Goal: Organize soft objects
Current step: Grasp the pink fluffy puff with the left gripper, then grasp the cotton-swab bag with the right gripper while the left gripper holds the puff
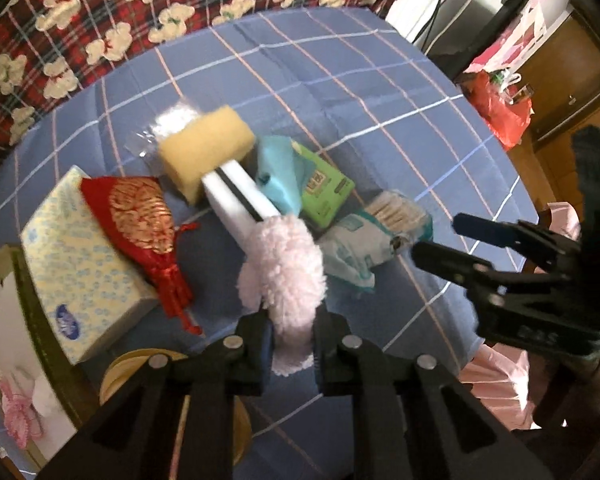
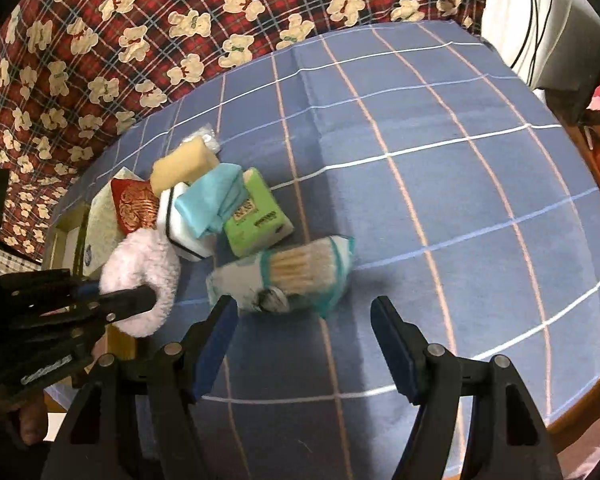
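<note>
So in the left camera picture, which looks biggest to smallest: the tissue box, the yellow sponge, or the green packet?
1. Tissue box, clearly the largest, though it also lies closest to the camera.
2. Yellow sponge.
3. Green packet, partly hidden under a blue cloth, so its rank below the sponge is unsure.

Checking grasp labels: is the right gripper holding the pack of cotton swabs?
No: the right gripper has its fingers spread apart over bare cloth, with the pack of cotton swabs lying beyond them.
</note>
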Action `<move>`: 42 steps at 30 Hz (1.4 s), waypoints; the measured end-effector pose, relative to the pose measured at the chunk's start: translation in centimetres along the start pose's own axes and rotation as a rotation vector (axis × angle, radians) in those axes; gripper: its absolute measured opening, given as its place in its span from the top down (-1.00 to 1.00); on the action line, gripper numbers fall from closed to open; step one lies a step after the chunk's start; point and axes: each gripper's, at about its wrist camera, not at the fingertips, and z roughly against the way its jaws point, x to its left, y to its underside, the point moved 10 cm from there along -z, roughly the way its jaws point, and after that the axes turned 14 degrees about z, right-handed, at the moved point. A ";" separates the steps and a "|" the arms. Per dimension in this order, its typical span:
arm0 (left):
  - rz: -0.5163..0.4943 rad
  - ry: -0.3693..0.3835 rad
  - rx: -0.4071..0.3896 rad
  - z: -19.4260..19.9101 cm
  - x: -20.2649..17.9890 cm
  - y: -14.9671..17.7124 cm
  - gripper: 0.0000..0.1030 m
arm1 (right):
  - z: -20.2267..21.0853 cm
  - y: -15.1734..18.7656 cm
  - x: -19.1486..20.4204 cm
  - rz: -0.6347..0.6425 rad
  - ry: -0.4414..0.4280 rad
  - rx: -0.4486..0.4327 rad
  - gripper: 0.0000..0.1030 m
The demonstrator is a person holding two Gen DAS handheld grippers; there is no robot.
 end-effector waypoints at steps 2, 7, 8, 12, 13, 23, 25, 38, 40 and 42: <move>0.006 -0.002 -0.010 0.6 0.3 -0.1 0.74 | -0.5 -0.4 0.5 -0.007 -0.017 -0.001 -0.38; 0.028 -0.005 -0.028 1.6 1.1 -0.4 0.74 | -1.3 -1.2 0.9 0.003 -0.006 0.005 -0.62; 0.028 -0.003 -0.029 1.8 1.3 -0.4 0.74 | -1.6 -1.3 0.9 -0.010 -0.008 0.012 -0.62; 0.031 -0.006 -0.037 2.6 1.9 -0.5 0.74 | -3.0 -1.3 1.2 -0.015 -0.012 0.049 -0.67; 0.032 -0.006 -0.039 2.8 1.9 -0.6 0.74 | -3.3 -1.3 1.3 -0.011 -0.011 0.056 -0.70; 0.049 -0.026 -0.049 3.6 3.7 -0.2 0.74 | -5.3 -1.5 1.9 -0.131 -0.083 0.083 -0.71; 0.053 -0.028 -0.049 3.6 3.9 -0.1 0.74 | -5.5 -1.6 1.9 -0.167 -0.103 0.084 -0.70; 0.074 -0.032 -0.057 4.1 5.3 -0.1 0.74 | -6.6 -1.7 2.6 -0.165 -0.099 0.099 0.21; 0.072 -0.026 -0.061 4.2 5.1 -0.2 0.74 | -6.2 -1.4 2.7 -0.169 -0.109 0.093 0.25; 0.066 -0.018 -0.064 4.2 4.8 -0.3 0.74 | -5.8 -1.1 2.9 -0.178 -0.126 0.087 0.26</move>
